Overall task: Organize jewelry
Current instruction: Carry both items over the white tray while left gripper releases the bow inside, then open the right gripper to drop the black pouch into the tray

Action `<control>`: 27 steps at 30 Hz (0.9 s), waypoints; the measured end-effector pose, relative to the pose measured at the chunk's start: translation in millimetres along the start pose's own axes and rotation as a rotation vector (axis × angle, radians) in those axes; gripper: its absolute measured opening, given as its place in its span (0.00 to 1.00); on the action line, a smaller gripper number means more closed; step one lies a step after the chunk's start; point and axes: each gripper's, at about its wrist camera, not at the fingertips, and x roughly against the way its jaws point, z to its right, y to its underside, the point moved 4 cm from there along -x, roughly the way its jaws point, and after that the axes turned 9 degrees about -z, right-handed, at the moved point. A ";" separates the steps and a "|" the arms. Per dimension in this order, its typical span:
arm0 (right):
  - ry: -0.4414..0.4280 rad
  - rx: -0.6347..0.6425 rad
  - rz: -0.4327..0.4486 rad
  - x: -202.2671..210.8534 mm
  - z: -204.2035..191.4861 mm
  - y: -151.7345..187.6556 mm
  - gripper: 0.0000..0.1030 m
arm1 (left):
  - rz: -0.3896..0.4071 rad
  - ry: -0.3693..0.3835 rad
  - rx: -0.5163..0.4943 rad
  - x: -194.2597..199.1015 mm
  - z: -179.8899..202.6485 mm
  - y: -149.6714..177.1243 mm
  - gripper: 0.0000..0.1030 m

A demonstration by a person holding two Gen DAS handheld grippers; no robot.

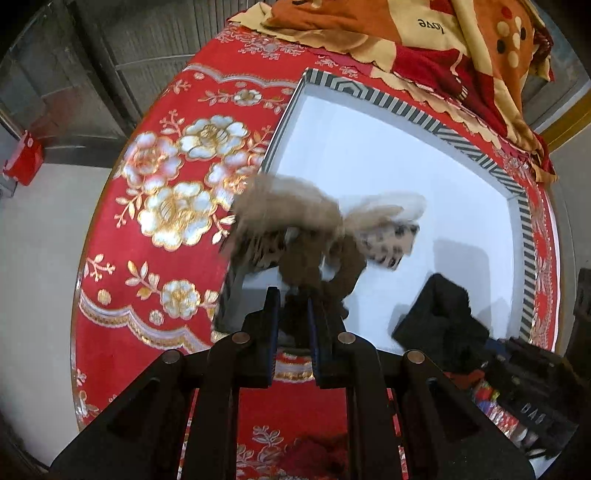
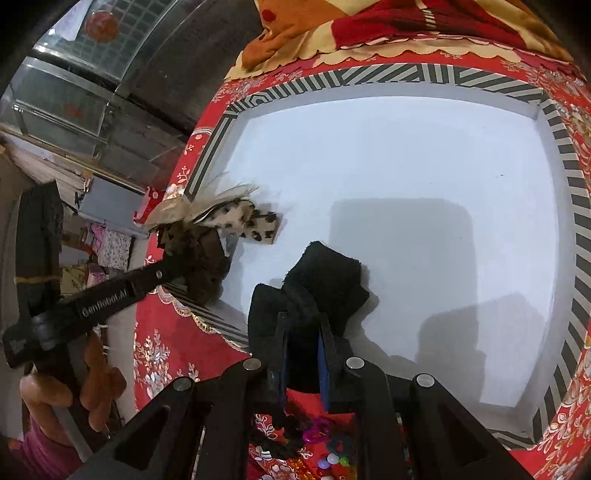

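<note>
From my left wrist camera, my left gripper has its jaws drawn narrow and clamped on the brown middle of a furry bow. The bow is blurred; I can make out a tan fluffy part, a white fluffy part and leopard-spotted tails. It hangs over the near left corner of the tray, a shallow box with a white floor and a black-and-white striped rim. To the right of that bow, over the tray's floor, a black bow shows with my other tool behind it. The tray rests on a red tablecloth with gold and white flowers, and a folded orange blanket lies just beyond the tray's far rim.

From my right wrist camera, my right gripper has its jaws closed narrow on the black bow, which sits above the tray's white floor near its near left side. Left of it, my left gripper holds the furry bow at the tray's left rim, its spotted tails reaching over the floor. On the red tablecloth just in front of the tray's near rim lie small coloured beads and a pink ring.
</note>
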 end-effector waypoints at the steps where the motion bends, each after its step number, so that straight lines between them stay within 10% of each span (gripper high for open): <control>1: -0.010 -0.002 0.001 2.6 0.9 0.4 0.12 | -0.002 0.003 0.004 0.0 -0.8 2.3 0.11; 6: -0.027 -0.007 0.030 20.9 2.8 5.8 0.14 | -0.001 0.000 0.001 0.9 -0.6 11.4 0.12; 15: 0.050 0.084 0.178 71.7 -16.4 23.8 0.18 | 0.108 0.036 0.016 41.2 1.7 19.7 0.44; 27: 0.055 0.172 0.336 119.3 -56.5 69.2 0.18 | 0.217 0.008 -0.036 90.2 12.3 58.3 0.44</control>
